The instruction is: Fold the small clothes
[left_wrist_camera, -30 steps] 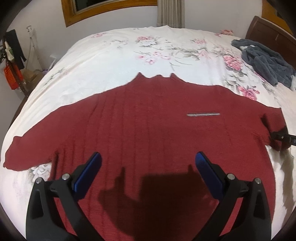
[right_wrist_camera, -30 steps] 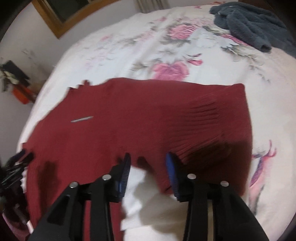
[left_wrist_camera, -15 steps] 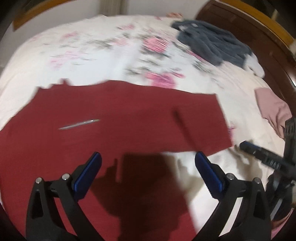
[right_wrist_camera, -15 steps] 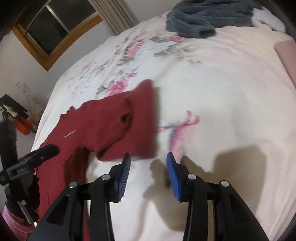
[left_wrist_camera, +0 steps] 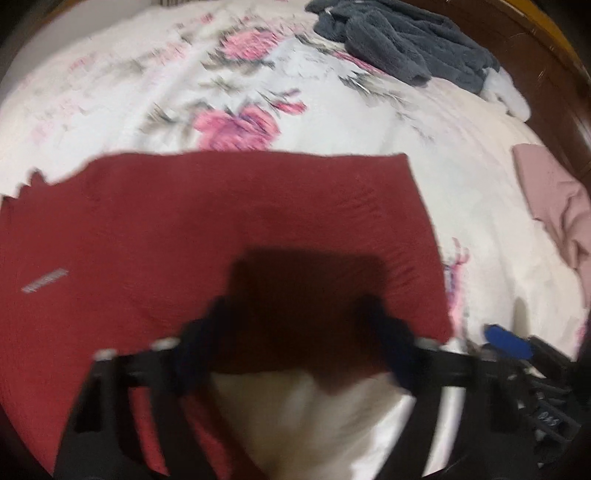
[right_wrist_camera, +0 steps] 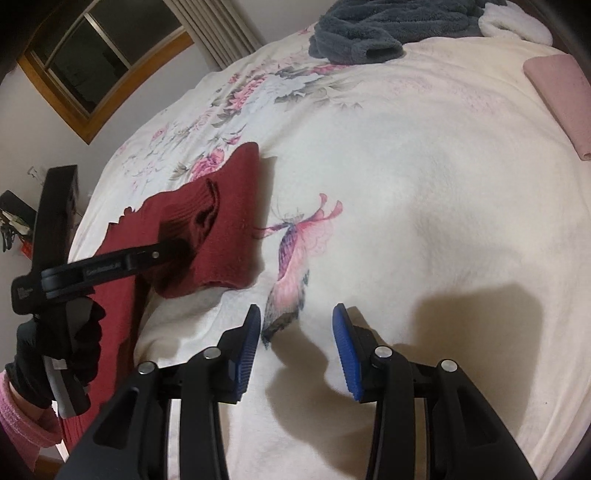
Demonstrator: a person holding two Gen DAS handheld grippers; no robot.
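Across the floral bedspread (right_wrist_camera: 406,184) my right gripper (right_wrist_camera: 297,343), gaping and empty, has dropped the sweater sleeve (right_wrist_camera: 225,229); my left gripper (left_wrist_camera: 295,343), spread wide, takes over.

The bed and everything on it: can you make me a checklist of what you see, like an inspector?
Surface: bedspread, white with pink flowers, a bit rumpled.
Job's things: red sweater spread flat, one sleeve lying out to the side.
Clutter: grey fleece heaped at the far edge; pink cloth at the side.
Tongs: left tongs reach over the sweater's sleeve, blurred in their own view, open or shut unclear. Right tongs open, empty, over bare bedspread.
Cables: nothing seen.
Surroundings: window with wooden frame, curtain, dark wooden bed frame.
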